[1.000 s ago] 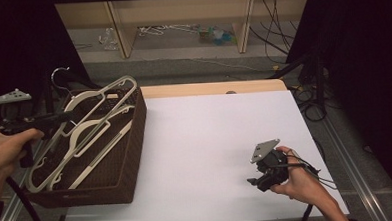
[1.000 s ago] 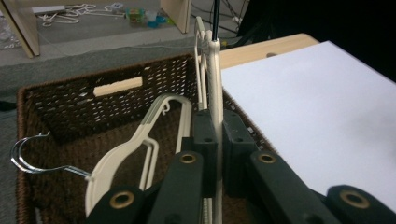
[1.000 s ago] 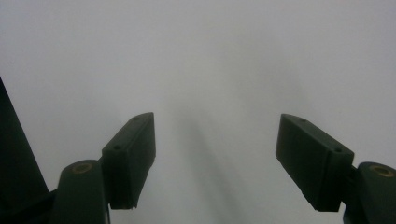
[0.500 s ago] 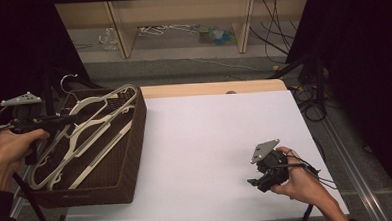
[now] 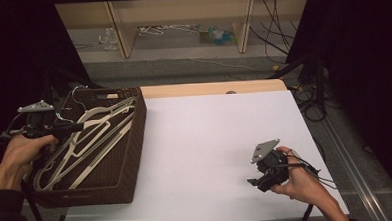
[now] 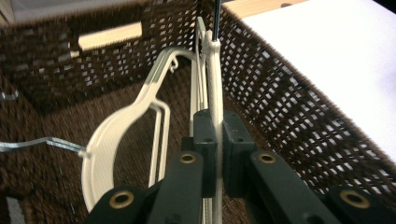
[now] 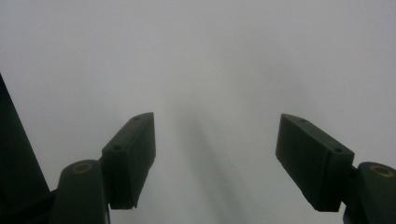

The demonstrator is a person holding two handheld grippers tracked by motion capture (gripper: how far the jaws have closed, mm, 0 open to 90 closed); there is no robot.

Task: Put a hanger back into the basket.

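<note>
While pinched in left claw (image 6: 214, 140) | thin cream hanger (image 6: 212, 88) | woven basket (image 6: 289, 107)

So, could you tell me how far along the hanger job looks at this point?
Nothing looks finished yet: the white table holds no hanger. In hand: the left gripper is clamped on a cream hanger inside the brown wicker basket. Left: getting that hanger out, probably, and the other hangers lying in the basket. The right gripper waits open over the table.

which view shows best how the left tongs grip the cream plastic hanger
The left gripper view: the left tongs are shut on the cream plastic hanger, seen edge-on between the pads. The high view shows that hanger small, over the brown wicker basket. The right gripper view faces the white tabletop.
</note>
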